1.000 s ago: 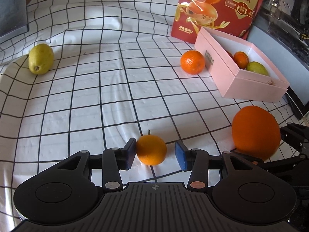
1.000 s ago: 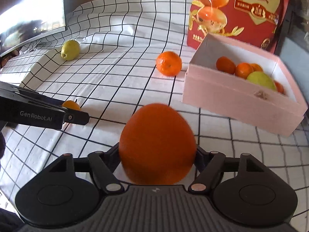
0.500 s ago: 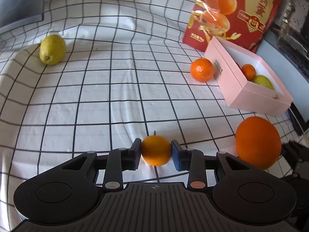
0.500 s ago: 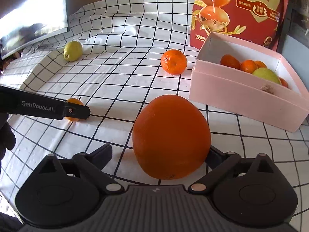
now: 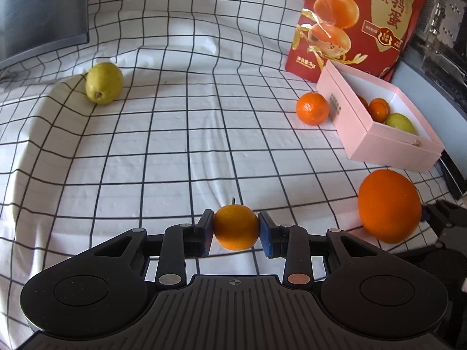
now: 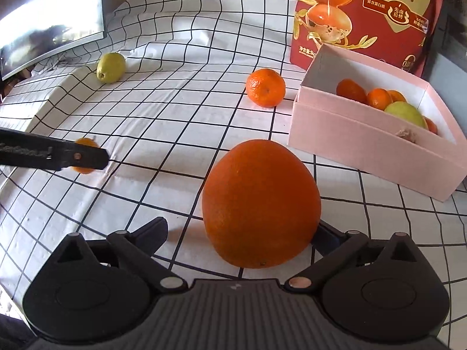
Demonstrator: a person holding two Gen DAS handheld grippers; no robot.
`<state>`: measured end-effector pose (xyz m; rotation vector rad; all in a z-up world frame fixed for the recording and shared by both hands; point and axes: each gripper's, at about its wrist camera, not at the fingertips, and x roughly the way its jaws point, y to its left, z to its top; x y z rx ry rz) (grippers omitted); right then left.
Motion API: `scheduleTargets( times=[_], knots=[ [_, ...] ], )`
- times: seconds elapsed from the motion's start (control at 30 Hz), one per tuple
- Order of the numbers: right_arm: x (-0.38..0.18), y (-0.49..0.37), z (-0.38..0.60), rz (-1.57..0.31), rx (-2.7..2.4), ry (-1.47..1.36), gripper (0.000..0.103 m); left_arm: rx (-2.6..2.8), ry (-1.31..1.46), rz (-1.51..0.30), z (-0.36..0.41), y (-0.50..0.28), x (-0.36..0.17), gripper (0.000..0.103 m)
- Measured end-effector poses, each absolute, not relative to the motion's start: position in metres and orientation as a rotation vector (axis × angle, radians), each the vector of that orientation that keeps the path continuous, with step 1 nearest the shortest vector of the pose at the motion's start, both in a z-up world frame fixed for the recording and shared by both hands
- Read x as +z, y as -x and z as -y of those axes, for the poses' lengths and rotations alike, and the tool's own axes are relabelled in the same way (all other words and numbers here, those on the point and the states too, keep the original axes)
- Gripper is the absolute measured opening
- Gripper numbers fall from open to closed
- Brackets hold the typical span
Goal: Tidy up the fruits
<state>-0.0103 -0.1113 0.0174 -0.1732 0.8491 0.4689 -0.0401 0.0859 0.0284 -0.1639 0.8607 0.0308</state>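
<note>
My left gripper (image 5: 235, 230) is shut on a small orange (image 5: 235, 226) and holds it just above the checked cloth. It also shows from the side in the right wrist view (image 6: 84, 157). My right gripper (image 6: 239, 227) is open, with a big orange (image 6: 259, 202) resting on the cloth between its spread fingers; the big orange also shows in the left wrist view (image 5: 389, 205). A pink box (image 6: 364, 143) at the right holds several small oranges and a green-yellow fruit (image 6: 405, 113). A tangerine (image 6: 265, 87) lies beside the box. A lemon (image 5: 103, 83) lies far left.
A red snack bag (image 5: 356, 20) stands behind the pink box (image 5: 388, 143). A dark monitor (image 6: 49, 20) stands at the back left. The checked cloth (image 5: 175, 134) is wrinkled and drops off at the left edge. Dark equipment sits to the far right.
My left gripper closed on the small orange and lifted it slightly. My right gripper opened and let go of the big orange, which now rests on the cloth.
</note>
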Motion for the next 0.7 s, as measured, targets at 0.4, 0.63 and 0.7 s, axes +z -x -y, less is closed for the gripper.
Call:
scheduleTargets(
  times=[0.4, 0.63, 0.7],
  knots=[
    [0.02, -0.001, 0.114, -0.828, 0.439, 0.2, 0.082, -0.019, 0.168, -0.871, -0.083, 0.046, 0.032, 0.037],
    [0.024, -0.001, 0.116, -0.826, 0.438, 0.217, 0.072, -0.046, 0.16, -0.881, -0.079, 0.045, 0.03, 0.037],
    [0.024, 0.0, 0.117, -0.833, 0.438, 0.214, 0.072, -0.052, 0.158, -0.884, -0.076, 0.045, 0.03, 0.037]
  ],
)
